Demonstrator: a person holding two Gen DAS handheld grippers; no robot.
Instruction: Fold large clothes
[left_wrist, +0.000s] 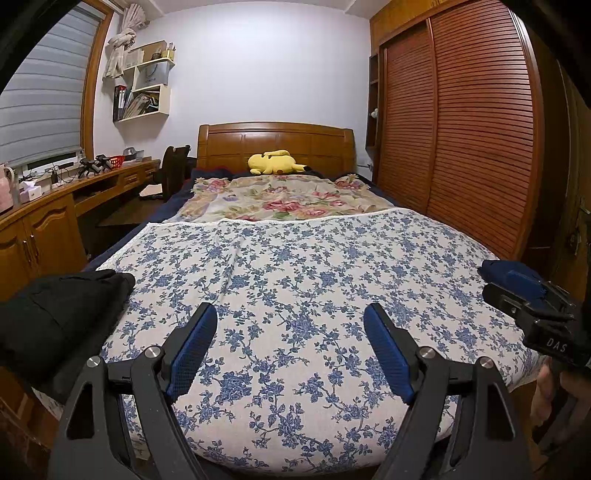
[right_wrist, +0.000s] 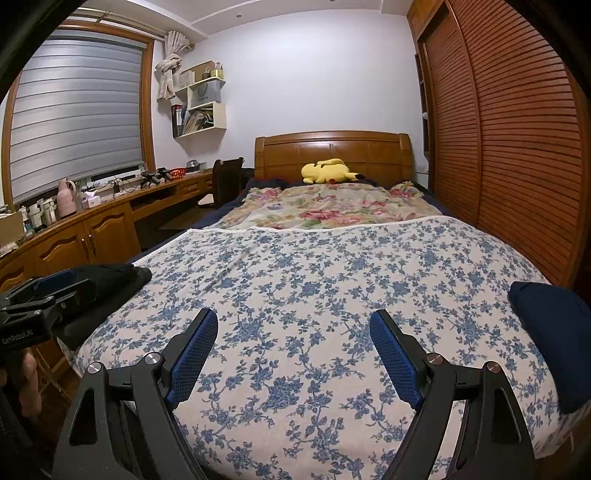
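A black garment (left_wrist: 62, 317) lies bunched at the bed's left front edge; it also shows in the right wrist view (right_wrist: 110, 284). A dark navy folded garment (right_wrist: 550, 332) lies at the right edge, and shows in the left wrist view (left_wrist: 513, 278). My left gripper (left_wrist: 291, 314) is open and empty above the blue-flowered sheet (left_wrist: 295, 266). My right gripper (right_wrist: 293, 319) is open and empty above the same sheet (right_wrist: 314, 273). Each gripper shows at the edge of the other's view, the right one (left_wrist: 532, 306) by the navy garment, the left one (right_wrist: 48, 291) by the black garment.
A floral quilt (left_wrist: 280, 199) and a yellow plush toy (left_wrist: 275, 162) lie near the wooden headboard (left_wrist: 275, 142). A wooden desk with cabinets (right_wrist: 92, 221) runs along the left. A slatted wardrobe (left_wrist: 461, 129) stands close on the right.
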